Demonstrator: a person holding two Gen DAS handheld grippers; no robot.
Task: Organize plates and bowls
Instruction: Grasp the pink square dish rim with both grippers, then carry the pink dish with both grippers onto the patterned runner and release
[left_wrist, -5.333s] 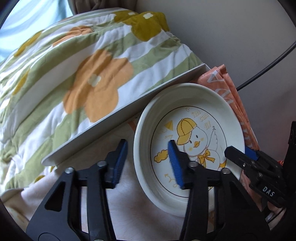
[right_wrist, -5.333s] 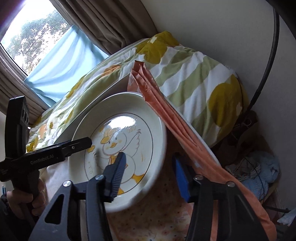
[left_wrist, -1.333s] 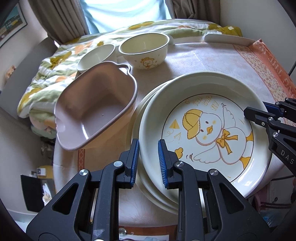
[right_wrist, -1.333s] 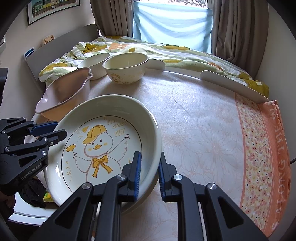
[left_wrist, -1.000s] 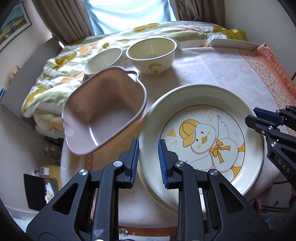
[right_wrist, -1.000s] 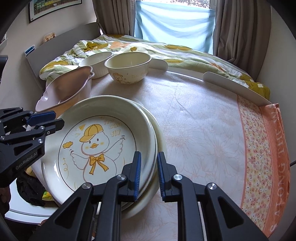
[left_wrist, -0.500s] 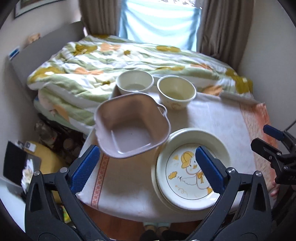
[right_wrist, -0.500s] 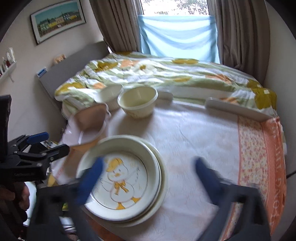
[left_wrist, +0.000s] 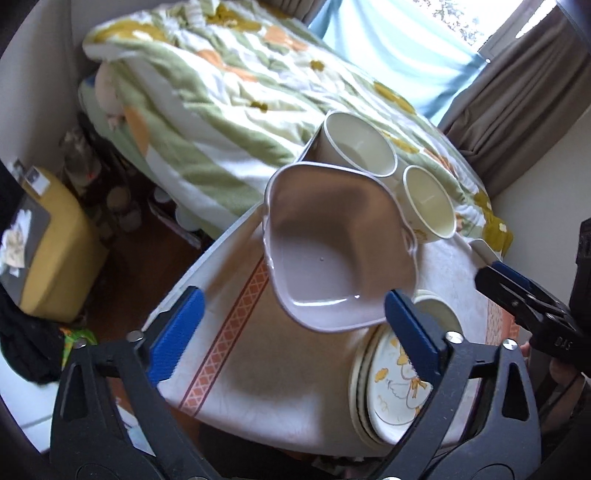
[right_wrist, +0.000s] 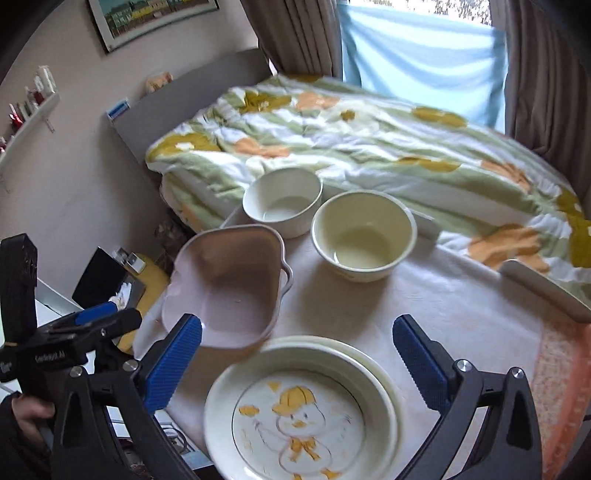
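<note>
Your table (right_wrist: 461, 306), under its pale cloth, meets the bed's floral quilt (right_wrist: 369, 140) at twelve o'clock. The stacked duck plates (right_wrist: 295, 413) lie at its six o'clock edge, with the pink square dish (right_wrist: 229, 284) at their ten o'clock, overlapping their rim. Two cream bowls (right_wrist: 364, 236) sit side by side at twelve. Your left gripper (left_wrist: 291, 332) has just narrowed slightly but stays released; your right gripper (right_wrist: 295, 365) hangs wide, holding nothing.
</note>
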